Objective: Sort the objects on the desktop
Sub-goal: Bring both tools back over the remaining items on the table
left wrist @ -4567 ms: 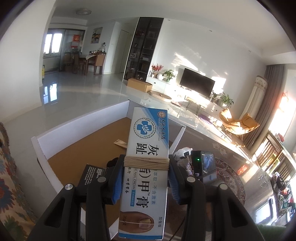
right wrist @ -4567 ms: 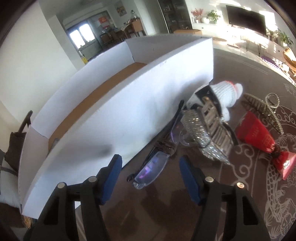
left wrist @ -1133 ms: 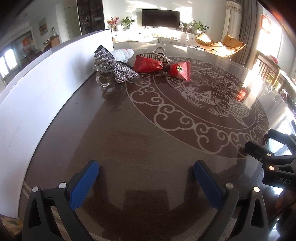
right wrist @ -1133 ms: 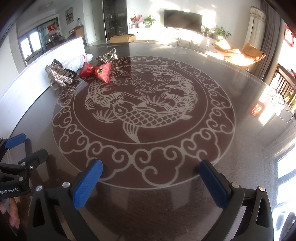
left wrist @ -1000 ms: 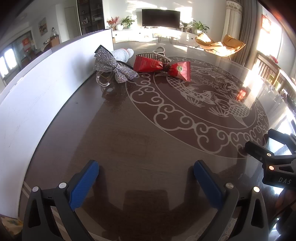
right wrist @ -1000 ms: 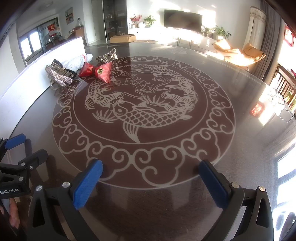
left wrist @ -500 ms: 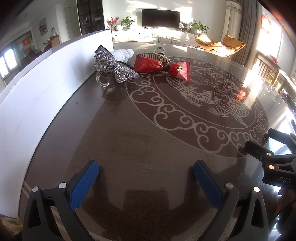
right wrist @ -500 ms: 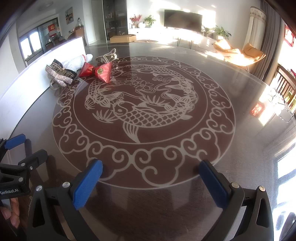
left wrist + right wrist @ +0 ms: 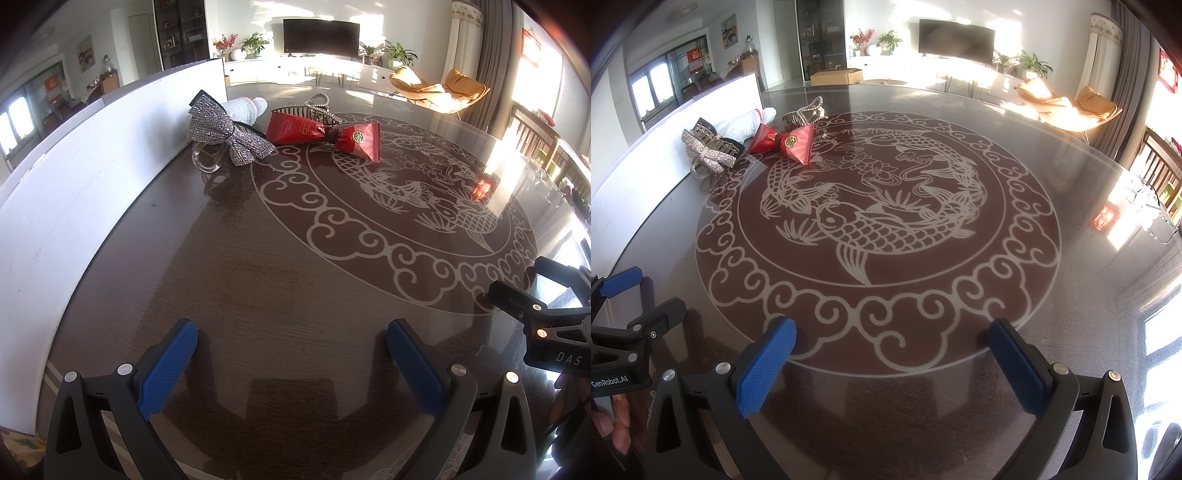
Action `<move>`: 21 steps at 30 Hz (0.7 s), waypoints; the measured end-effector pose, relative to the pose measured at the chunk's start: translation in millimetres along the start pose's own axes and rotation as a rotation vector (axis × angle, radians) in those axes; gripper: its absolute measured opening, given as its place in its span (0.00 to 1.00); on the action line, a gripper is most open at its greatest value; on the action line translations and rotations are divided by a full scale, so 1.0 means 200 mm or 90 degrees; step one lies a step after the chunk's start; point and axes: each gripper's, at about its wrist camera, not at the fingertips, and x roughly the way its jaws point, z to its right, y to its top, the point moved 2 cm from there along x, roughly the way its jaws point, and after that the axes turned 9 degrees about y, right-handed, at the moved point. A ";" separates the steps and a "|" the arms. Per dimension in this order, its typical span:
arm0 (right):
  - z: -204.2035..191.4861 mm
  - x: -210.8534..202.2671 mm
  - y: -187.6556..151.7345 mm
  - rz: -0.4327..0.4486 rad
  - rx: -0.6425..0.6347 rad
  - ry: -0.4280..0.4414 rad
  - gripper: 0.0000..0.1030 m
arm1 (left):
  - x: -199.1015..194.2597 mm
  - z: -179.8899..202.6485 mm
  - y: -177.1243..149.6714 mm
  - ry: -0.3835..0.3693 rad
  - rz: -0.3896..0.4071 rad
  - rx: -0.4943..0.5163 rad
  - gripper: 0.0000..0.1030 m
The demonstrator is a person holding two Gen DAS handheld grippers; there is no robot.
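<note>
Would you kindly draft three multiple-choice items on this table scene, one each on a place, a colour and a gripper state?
1. Where does the rhinestone bow clip lie?
A. beside the white box wall
B. on the fish at the table's centre
C. between the left gripper's fingers

2. What colour is the twisted candy wrapper?
A. green
B. red
C. yellow

3. How does the left gripper stand?
A. shut on the wrapper
B. shut on nothing
C. open, holding nothing

Answers:
1 A, the clip sits at the foot of the white box wall.
2 B, it shows red in both views.
3 C, its blue pads stand wide apart over bare table.
</note>
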 end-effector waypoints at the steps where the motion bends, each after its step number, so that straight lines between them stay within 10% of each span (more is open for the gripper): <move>1: 0.00 0.00 0.00 0.000 0.000 0.000 1.00 | 0.00 0.00 0.00 0.000 0.000 0.000 1.00; 21: 0.00 0.00 0.00 0.000 0.000 0.000 1.00 | 0.01 -0.13 0.01 -0.014 -0.060 0.025 1.00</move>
